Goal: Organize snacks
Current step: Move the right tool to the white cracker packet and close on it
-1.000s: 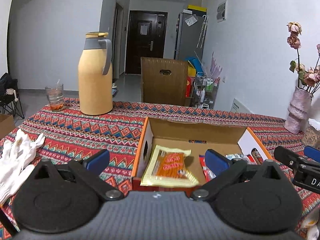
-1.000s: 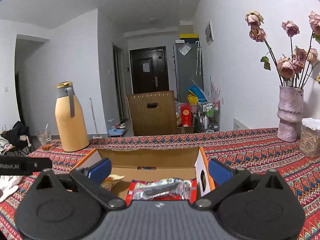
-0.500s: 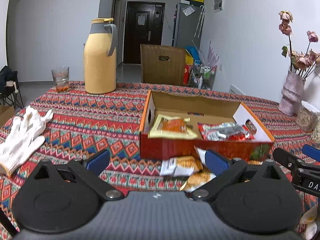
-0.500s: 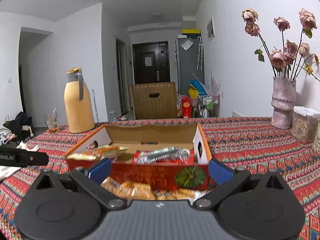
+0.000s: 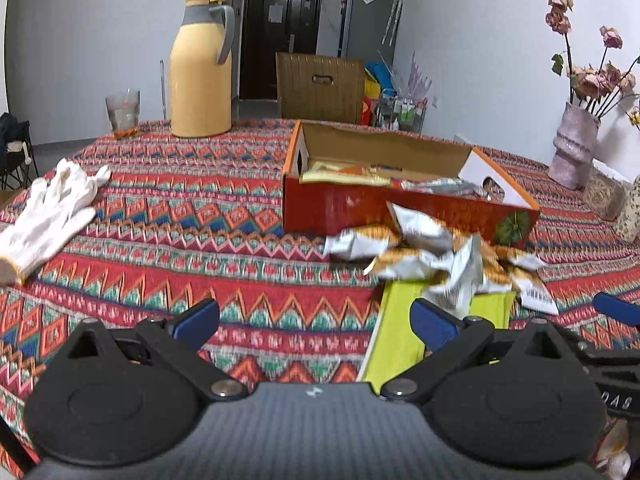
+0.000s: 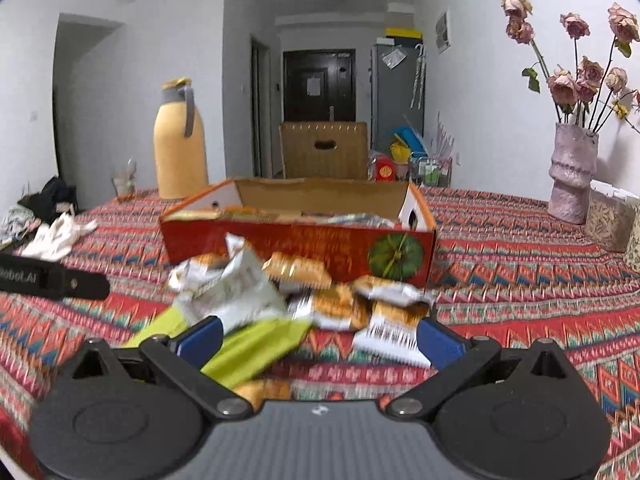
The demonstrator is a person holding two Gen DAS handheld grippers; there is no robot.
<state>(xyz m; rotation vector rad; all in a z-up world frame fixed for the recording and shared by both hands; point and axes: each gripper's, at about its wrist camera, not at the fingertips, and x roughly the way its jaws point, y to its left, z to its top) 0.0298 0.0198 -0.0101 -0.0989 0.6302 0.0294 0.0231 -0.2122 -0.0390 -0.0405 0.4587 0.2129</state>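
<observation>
The tablecloth (image 5: pixel 208 216) was woven cloth, matt, with a printed zigzag pattern. The box (image 5: pixel 360 208) was cardboard: printed and slightly glossy outside, plain brown and matt inside. The snack packets (image 6: pixel 332 304) looked like crinkled foil, shiny and creased. The green packet (image 5: pixel 400 344) under them was smooth and flat. The gloves (image 5: pixel 52 208) were soft white knit. The flask (image 5: pixel 200 68) looked like smooth matt plastic, the cup (image 5: pixel 122 114) like clear glass or plastic, the vase (image 6: pixel 570 176) rough and bumpy.
</observation>
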